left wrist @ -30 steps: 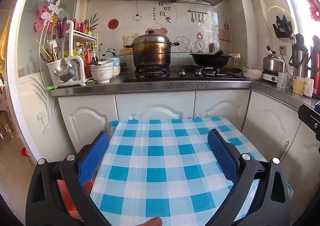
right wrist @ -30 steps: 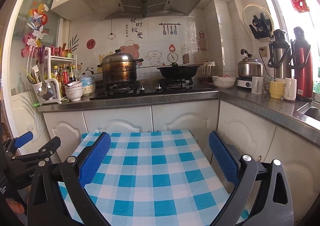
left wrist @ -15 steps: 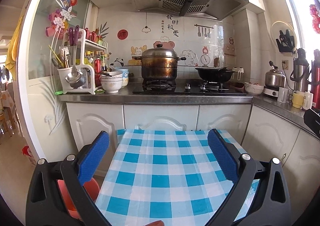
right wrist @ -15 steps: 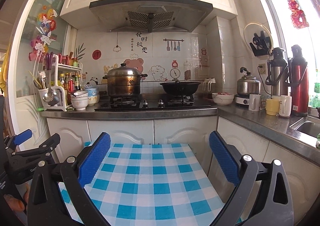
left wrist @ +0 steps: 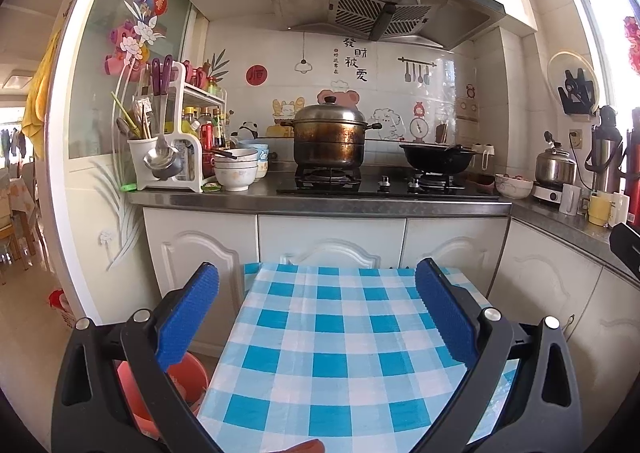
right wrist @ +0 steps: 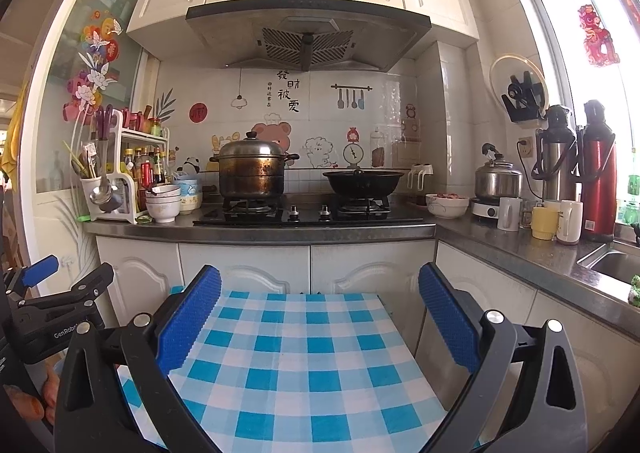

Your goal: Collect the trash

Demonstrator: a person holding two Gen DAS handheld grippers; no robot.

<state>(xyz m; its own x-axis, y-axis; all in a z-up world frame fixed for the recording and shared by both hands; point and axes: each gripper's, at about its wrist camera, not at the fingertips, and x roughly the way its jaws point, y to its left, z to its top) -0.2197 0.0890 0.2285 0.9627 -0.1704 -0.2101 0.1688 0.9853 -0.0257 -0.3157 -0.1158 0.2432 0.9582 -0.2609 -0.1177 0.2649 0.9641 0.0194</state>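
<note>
Both claws, left (left wrist: 316, 313) and right (right wrist: 319, 317), hung wide open and empty above the checked worktop (left wrist: 340, 353). No trash showed on it. The red bin (left wrist: 182, 385) sat low, left of the left claw, the nearer one.

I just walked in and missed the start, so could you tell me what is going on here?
A person holds a two-finger gripper in each hand over a blue checked table facing the kitchen stove. The left gripper and the right gripper are both open and hold nothing. No trash shows on the cloth. An orange bin stands on the floor to the table's left.
</note>
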